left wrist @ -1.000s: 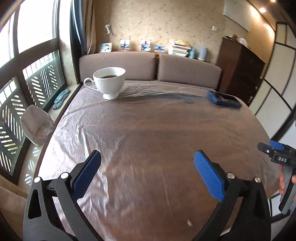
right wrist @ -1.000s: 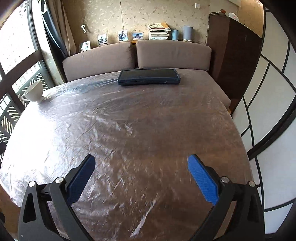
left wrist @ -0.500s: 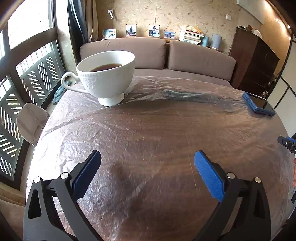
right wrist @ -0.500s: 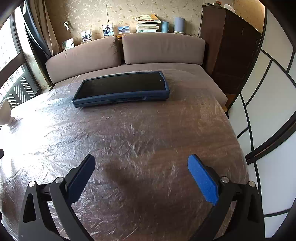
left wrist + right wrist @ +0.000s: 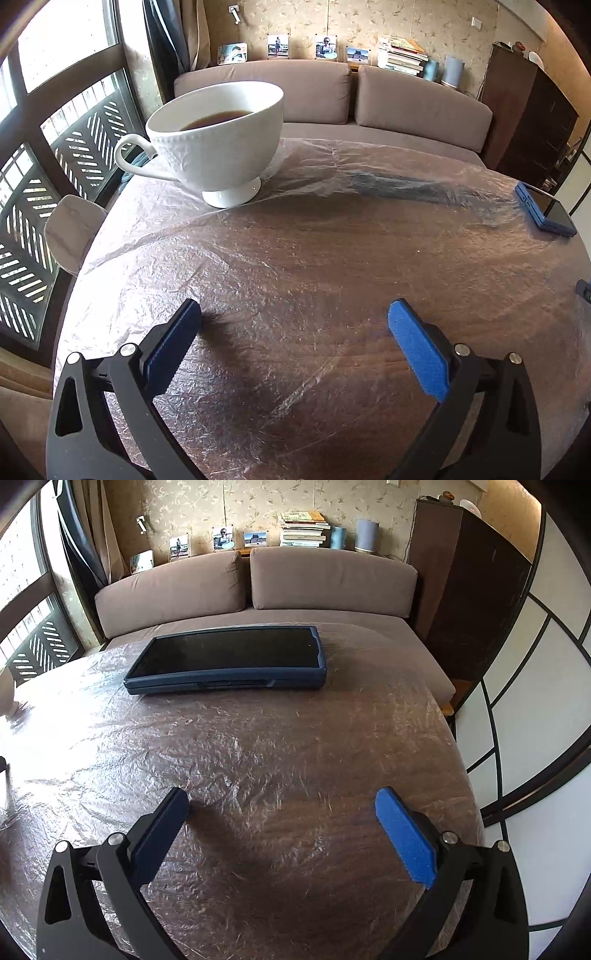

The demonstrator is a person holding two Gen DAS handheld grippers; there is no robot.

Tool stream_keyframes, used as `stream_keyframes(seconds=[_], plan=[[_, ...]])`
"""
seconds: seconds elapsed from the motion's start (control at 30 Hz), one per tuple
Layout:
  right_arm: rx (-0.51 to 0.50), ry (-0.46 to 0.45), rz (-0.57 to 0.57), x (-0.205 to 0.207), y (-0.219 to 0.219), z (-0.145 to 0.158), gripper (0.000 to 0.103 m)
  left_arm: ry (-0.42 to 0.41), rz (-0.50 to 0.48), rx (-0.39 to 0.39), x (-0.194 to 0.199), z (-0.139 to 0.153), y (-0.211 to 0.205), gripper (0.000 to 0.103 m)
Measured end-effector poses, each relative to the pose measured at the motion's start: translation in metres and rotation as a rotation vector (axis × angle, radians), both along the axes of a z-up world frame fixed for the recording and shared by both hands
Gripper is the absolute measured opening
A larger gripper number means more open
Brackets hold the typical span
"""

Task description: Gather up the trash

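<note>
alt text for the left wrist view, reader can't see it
A white cup of dark liquid stands at the far left of a plastic-covered round table, ahead of the open, empty left tool. A blue-cased device lies at the right edge.

crinkled clear plastic film (image 5: 332, 266) spread flat over round wooden table top, weighted by cup and phone.

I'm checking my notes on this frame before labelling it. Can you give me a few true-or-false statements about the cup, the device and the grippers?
1. The white cup holds dark liquid. True.
2. The left gripper is shut on the cup. False: it is open, short of it.
3. The blue-cased device lies flat, screen up. True.
4. The right gripper grips the device. False: it is open and holds nothing.
5. Clear plastic film covers the table. True.
</note>
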State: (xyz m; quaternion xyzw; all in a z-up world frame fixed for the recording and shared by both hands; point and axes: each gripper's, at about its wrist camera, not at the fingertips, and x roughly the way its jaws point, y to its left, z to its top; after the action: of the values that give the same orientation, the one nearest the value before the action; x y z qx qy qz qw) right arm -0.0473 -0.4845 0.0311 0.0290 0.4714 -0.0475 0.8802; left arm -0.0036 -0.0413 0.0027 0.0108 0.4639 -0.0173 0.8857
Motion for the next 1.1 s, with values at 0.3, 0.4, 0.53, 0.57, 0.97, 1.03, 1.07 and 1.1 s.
stream_keyframes(seconds=[0.3, 0.4, 0.53, 0.57, 0.97, 1.03, 1.07, 1.1], plan=[[0.0, 0.001, 0.008, -0.0035, -0.0018, 0.0005, 0.099, 0.001, -0.003, -0.004, -0.0007, -0.0005, -0.0004, 0.102], [-0.001, 0.001, 0.007, -0.0036, 0.0, 0.0011, 0.099, 0.001, -0.003, -0.004, -0.0008, -0.0004, -0.0001, 0.102], [-0.001, 0.001, 0.007, -0.0034, -0.0001, 0.0011, 0.099, 0.001, -0.003, -0.004, -0.0008, -0.0005, -0.0005, 0.102], [0.0, 0.001, 0.007, -0.0034, 0.0, 0.0011, 0.099, 0.001, -0.003, -0.004, -0.0009, -0.0006, -0.0004, 0.102], [-0.001, 0.001, 0.007, -0.0034, 0.0, 0.0008, 0.099, 0.001, -0.003, -0.004, -0.0009, -0.0006, -0.0004, 0.102], [-0.001, 0.001, 0.007, -0.0033, 0.0, 0.0009, 0.099, 0.001, -0.002, -0.004, -0.0008, -0.0006, -0.0003, 0.102], [-0.001, 0.001, 0.007, -0.0034, 0.0, 0.0008, 0.099, 0.001, -0.003, -0.004, -0.0008, -0.0006, -0.0004, 0.102], [-0.001, 0.001, 0.007, -0.0036, 0.0002, 0.0011, 0.099, 0.001, -0.003, -0.004, -0.0009, -0.0006, -0.0006, 0.102]])
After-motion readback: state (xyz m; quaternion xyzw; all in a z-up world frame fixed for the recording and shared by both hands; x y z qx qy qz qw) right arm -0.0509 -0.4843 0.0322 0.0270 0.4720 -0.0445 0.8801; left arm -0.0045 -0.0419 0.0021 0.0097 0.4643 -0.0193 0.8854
